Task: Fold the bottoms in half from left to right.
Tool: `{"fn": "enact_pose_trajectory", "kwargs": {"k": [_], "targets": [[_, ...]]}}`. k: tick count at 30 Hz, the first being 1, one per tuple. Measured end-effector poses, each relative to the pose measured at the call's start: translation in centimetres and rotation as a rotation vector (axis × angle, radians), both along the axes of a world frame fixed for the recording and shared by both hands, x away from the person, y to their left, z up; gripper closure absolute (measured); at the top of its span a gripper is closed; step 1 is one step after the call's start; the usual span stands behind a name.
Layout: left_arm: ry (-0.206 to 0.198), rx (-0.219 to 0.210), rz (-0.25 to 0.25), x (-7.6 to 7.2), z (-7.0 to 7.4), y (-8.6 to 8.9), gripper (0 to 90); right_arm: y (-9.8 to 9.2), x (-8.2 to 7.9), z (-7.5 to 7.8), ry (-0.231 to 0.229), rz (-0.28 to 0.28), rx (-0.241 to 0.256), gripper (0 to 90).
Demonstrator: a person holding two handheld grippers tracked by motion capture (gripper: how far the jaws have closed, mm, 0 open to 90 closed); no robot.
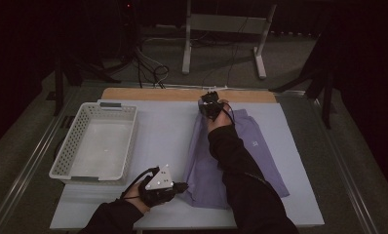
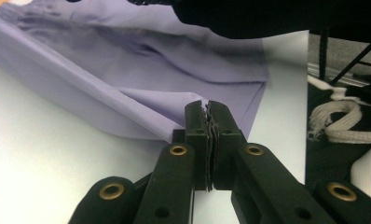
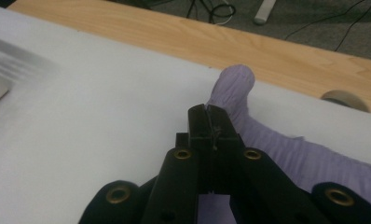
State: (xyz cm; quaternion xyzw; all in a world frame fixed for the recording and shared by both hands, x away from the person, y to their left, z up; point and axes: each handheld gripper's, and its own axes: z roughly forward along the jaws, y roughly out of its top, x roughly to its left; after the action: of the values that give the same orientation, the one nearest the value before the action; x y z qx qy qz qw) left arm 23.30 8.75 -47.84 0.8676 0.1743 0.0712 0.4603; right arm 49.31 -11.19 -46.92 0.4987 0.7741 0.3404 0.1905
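A purple garment (image 1: 260,146) lies folded on the white table top (image 1: 163,131), right of the middle. At the garment's near left corner, my left gripper (image 1: 182,186) is shut on it. The left gripper view shows the purple fabric (image 2: 127,60) pinched by its hem between the closed jaws of the left gripper (image 2: 207,108). My right gripper (image 1: 209,101) is at the garment's far end, near the wooden strip. In the right gripper view the right gripper (image 3: 207,112) is shut on the ribbed purple edge (image 3: 286,154), which bulges up just beyond the tips.
A white slotted basket (image 1: 63,151) stands empty on the table's left side. A wooden strip (image 1: 172,94) runs along the far edge. Cables and a metal frame (image 1: 221,24) sit on the floor beyond. A dark sleeve (image 1: 241,165) lies across the garment.
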Motion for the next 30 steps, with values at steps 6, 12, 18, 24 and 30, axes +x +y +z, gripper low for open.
{"fn": "enact_pose_trajectory", "kwargs": {"k": [6,12,18,24,30], "targets": [[-0.003,-0.008,-0.018,0.2,1.0,-0.5,88.8,-1.3,-0.1,0.7,-0.006,-0.01,0.011,90.0],[-0.023,-0.006,-0.042,0.3,2.1,-1.3,88.8,-2.7,-0.2,1.5,-0.016,-0.014,0.032,90.0],[-0.009,-0.026,-0.068,0.5,2.5,-2.3,88.8,-4.0,-0.4,2.2,-0.029,-0.022,0.032,90.0],[-0.014,-0.016,-0.083,0.7,2.6,-3.2,88.8,-5.3,-0.7,2.7,-0.036,-0.034,0.036,89.9],[-0.036,0.003,-0.109,0.9,2.9,-4.4,88.8,-6.9,-1.1,2.8,-0.05,-0.046,0.04,89.9]]}}
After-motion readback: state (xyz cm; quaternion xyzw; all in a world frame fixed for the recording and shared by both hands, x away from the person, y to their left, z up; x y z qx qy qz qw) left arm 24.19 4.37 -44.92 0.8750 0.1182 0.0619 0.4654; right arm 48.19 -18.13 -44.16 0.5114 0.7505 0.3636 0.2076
